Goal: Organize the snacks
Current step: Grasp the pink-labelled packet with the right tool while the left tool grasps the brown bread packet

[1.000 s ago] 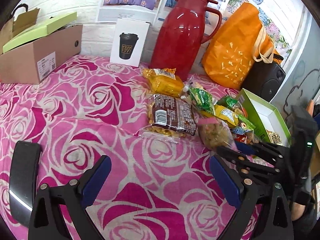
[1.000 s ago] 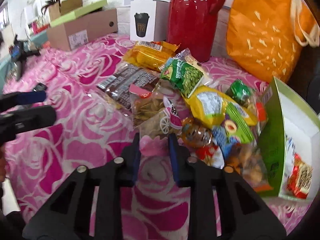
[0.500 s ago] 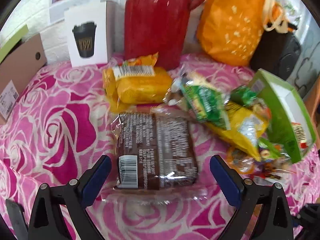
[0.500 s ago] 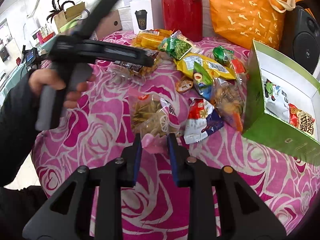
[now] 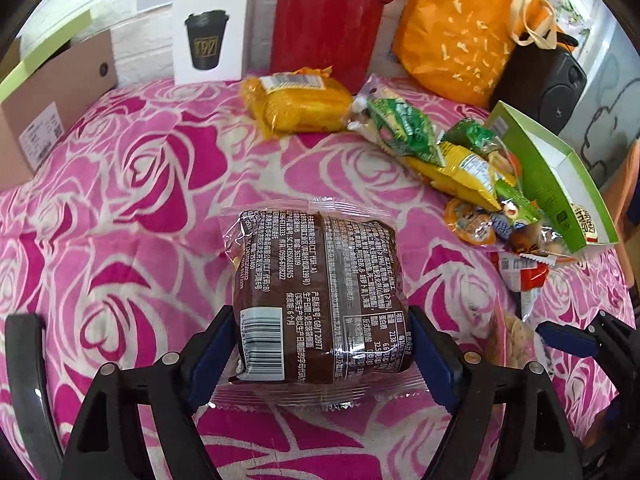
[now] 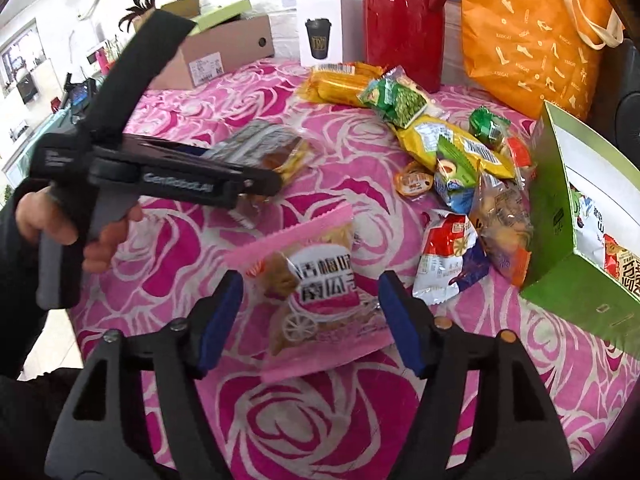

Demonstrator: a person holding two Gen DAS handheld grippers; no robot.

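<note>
A brown snack packet (image 5: 320, 300) with a barcode sits between the blue pads of my left gripper (image 5: 320, 348), which is shut on its two sides. From the right wrist view that packet (image 6: 260, 152) is a blur at the tip of the left gripper (image 6: 256, 184), held by a person's hand. My right gripper (image 6: 312, 324) stands open around a pink snack packet (image 6: 316, 292) that lies flat on the rose cloth. A loose pile of snacks (image 6: 452, 152) lies beside the open green box (image 6: 560, 208), which holds a few packets.
At the back stand a red thermos (image 5: 328, 20), an orange bag (image 5: 460, 28), a white box with a cup picture (image 5: 208, 48), a cardboard box (image 5: 56, 108) and a black speaker (image 5: 544, 80). A yellow packet (image 5: 296, 100) lies by the thermos.
My left gripper closed on the brown packet and pulled it away from the pile. My right gripper opened and let the pink packet down on the cloth.
</note>
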